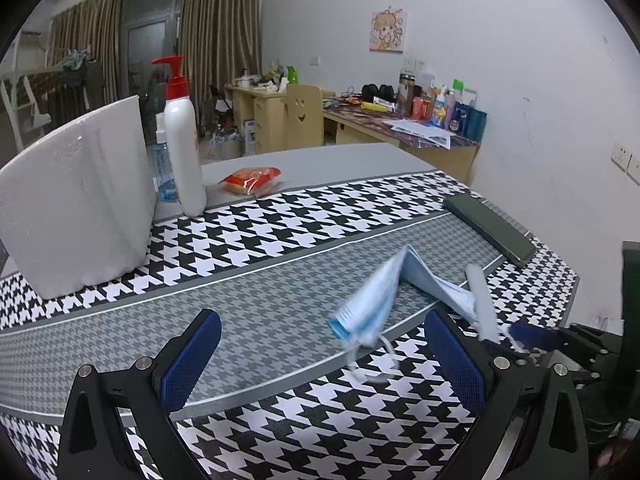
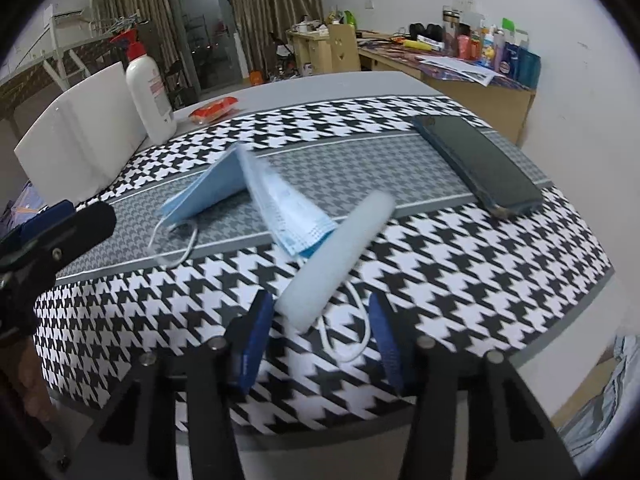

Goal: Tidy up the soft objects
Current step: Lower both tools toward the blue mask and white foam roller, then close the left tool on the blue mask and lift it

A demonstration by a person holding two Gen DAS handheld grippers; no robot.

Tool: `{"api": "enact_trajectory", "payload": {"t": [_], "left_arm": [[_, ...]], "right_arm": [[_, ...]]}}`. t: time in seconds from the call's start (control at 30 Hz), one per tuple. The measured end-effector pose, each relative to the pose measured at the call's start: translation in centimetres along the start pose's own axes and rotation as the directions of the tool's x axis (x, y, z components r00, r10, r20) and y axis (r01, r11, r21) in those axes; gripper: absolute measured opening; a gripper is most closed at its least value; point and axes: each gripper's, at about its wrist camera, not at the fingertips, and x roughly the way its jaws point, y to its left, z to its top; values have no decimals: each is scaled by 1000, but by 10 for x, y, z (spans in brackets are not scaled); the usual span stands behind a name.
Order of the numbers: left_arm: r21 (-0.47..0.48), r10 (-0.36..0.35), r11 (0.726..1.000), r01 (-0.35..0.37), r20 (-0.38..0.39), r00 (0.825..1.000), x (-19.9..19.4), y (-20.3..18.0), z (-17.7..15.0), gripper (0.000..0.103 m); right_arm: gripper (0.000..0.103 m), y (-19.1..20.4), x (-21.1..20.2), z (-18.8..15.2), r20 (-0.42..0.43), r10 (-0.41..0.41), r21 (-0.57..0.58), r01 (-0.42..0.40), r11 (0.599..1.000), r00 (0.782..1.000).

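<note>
The fingers (image 2: 256, 340) of the right gripper (image 2: 320, 336) are half-parted around a pale roll (image 2: 336, 256), ungripped; left gripper (image 1: 320, 364) gapes empty. The face mask (image 2: 240, 192) is left untidied.

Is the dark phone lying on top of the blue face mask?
No, the phone lies apart from the face mask, with bare patterned cloth between them.

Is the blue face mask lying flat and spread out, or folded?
Folded. The face mask is creased in the middle and stands tent-like on the tablecloth, its two halves sloping down from a raised ridge.

Tented blue face mask (image 2: 248, 196) on tablecloth (image 2: 460, 264)
</note>
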Motion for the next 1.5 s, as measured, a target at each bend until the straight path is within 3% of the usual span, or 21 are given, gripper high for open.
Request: {"api": "enact_trajectory", "payload": {"t": [0.27,0.47,0.77,1.0,1.13,1.2,1.5], "left_arm": [[85,-35,996,38,-36,999,15,-19,7,102],[142,2,990,8,-68,998,35,-26,8,100],[139,-51,988,69,-130,990,56,-29,10,79],[115,-93,987,116,-188,978,76,-29,9,45],[92,-113,987,134,-209,971,80,-28,9,18],[80,-127,986,146,-207,970,80,-27,9,12],[8,-155,987,158,-148,977,65,-12,10,7]], "right_arm": [[55,-6,-8,-1,20,13,4,-13,1000,1000],[64,-14,-14,0,42,38,33,-40,999,998],[64,-19,-16,4,43,38,41,-40,998,998],[69,-22,-14,4,32,41,47,-43,998,999],[69,-23,-13,4,28,45,52,-46,998,999],[69,-24,-12,4,26,44,48,-45,998,999],[69,-23,-7,7,12,41,60,-42,997,999]]}}
